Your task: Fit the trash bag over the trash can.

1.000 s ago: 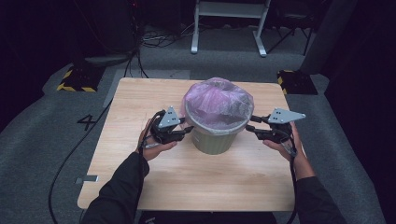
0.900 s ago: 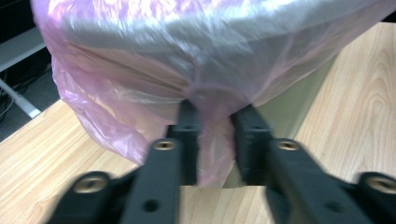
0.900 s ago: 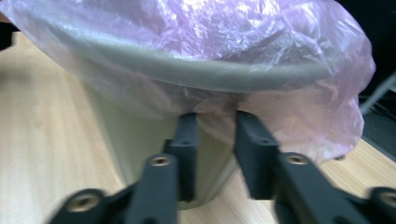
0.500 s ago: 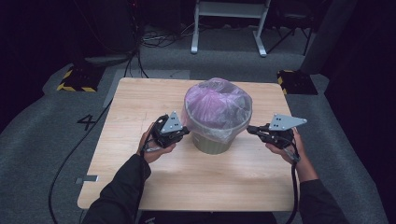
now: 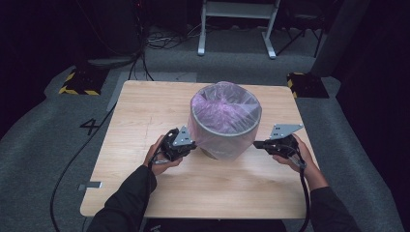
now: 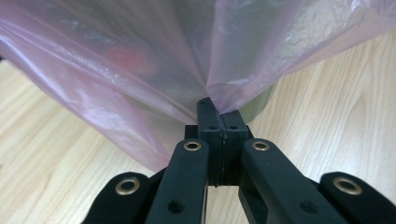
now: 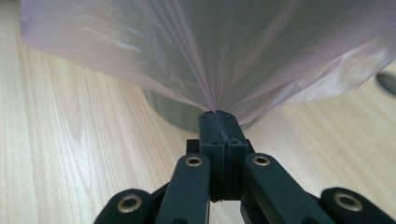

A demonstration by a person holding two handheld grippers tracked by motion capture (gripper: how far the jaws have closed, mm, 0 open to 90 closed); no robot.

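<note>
My left gripper (image 5: 192, 143) and right gripper (image 5: 256, 144) pinch the bag (image 5: 225, 104) at nine and three o'clock, probably seating it over the bin (image 5: 227, 137); next, pull evenly down.

A translucent pink-lilac bag (image 5: 225, 104) lines a grey-green bin (image 5: 220, 145), which stands on a pale wood-grain table (image 5: 145, 111). Black grippers (image 5: 191, 143) (image 5: 258, 144) flank the bin. Beyond the table, yellow-and-black striped blocks (image 5: 77, 83) sit on grey floor (image 5: 43, 130).

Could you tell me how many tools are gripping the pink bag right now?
2: the left tool pinches the pink bag at the bin's left side, the right tool at its right.
</note>
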